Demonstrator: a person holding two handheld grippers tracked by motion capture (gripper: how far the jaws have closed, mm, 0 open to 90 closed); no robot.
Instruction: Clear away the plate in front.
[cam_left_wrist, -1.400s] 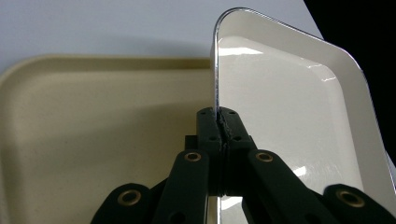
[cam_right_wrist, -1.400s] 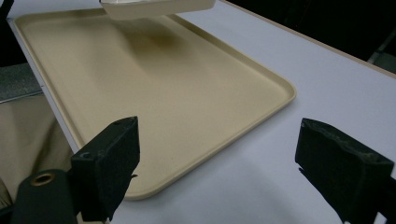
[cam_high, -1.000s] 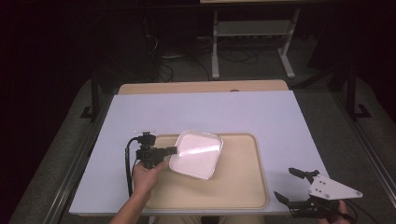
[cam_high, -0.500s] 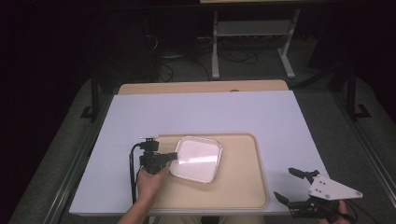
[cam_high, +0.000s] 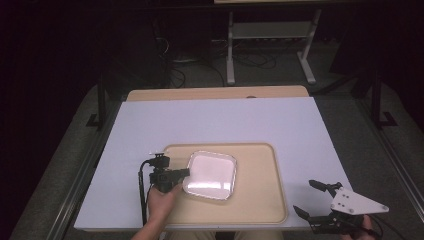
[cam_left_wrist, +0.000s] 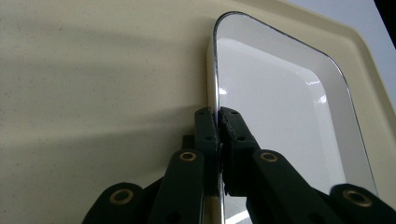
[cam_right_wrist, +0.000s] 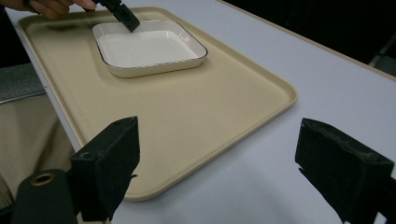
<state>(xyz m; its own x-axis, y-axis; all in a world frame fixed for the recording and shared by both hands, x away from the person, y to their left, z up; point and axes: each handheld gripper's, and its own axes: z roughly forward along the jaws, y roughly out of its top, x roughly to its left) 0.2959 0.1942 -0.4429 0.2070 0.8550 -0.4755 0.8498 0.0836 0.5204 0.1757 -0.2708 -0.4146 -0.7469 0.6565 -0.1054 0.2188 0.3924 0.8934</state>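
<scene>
A white square dish (cam_high: 210, 174) with a dark rim lies on the beige tray (cam_high: 260, 200), left of the tray's middle. My left gripper (cam_high: 184, 172) is shut on the dish's left rim; in the left gripper view its jaws pinch the rim of the dish (cam_left_wrist: 280, 107) between them at the gripper's tips (cam_left_wrist: 217, 122). My right gripper (cam_high: 309, 197) stands open at the table's front right corner, off the tray. In the right gripper view its wide-apart jaws frame the tray (cam_right_wrist: 196, 112), with the dish (cam_right_wrist: 148, 47) and the left gripper (cam_right_wrist: 125, 18) beyond.
The tray sits on a white table top (cam_high: 215, 120) near its front edge. A wooden strip (cam_high: 215, 93) runs along the table's far edge. A metal stand (cam_high: 270, 37) and cables lie on the dark floor beyond.
The left gripper has moved toward the front edge, bringing the dish with it across the tray. The right gripper has stayed where it was.
</scene>
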